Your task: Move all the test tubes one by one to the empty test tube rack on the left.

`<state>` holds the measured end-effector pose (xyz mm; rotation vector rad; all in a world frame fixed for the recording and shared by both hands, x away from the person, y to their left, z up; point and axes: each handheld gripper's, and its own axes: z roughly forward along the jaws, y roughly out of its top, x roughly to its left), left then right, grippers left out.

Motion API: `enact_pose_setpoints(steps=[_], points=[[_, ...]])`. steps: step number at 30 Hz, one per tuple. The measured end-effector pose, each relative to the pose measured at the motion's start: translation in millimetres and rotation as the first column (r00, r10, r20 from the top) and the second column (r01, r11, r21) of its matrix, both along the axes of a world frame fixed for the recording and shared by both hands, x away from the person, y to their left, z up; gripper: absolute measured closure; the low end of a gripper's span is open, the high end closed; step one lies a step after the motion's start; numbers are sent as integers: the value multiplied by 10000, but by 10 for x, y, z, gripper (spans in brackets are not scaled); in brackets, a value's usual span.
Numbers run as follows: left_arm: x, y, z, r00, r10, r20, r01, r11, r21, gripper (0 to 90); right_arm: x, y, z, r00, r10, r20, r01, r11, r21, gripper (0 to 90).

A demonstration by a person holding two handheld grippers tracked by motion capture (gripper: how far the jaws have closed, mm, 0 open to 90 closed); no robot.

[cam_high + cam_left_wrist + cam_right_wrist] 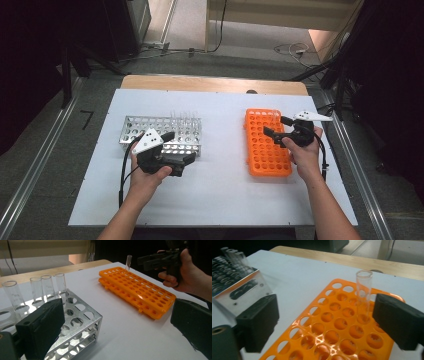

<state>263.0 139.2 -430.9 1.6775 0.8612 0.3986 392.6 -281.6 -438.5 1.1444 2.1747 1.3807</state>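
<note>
An orange tube rack (267, 155) lies on the right of the white board; one clear glass tube (363, 292) stands upright in a hole near its far end. My right gripper (273, 125) hovers over the rack's right side, open. The tube stands between its jaws, close to the right-hand pad, and neither pad touches it. On the left is a metal rack (150, 129) holding several empty glass tubes (42, 287) along its far row. My left gripper (180, 146) is open beside the metal rack's front right corner, with nothing between its jaws.
The white board (220, 195) covers a wooden table whose far edge (215, 84) shows behind it. Bare board separates the two racks and runs along the front. Dark equipment and cables surround the table on the floor.
</note>
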Motion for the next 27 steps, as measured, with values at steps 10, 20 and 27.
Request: enact_pose_setpoints(steps=[10, 20, 27], points=[[4, 6, -13, 9999, -98, -21, 98, 10000, 4, 0, 280, 5, -146, 9886, -1397, -565, 1347, 9873, -840, 438], [8, -7, -18, 10000, -71, -65, 71, 10000, -47, 0, 391, -1, -185, 9917, -1078, -699, 980, 9864, -1320, 642], [11, 2, -25, 9999, -45, -127, 45, 10000, -13, 0, 391, 11, -239, 9907, -1251, -530, 1154, 9808, -1572, 668]])
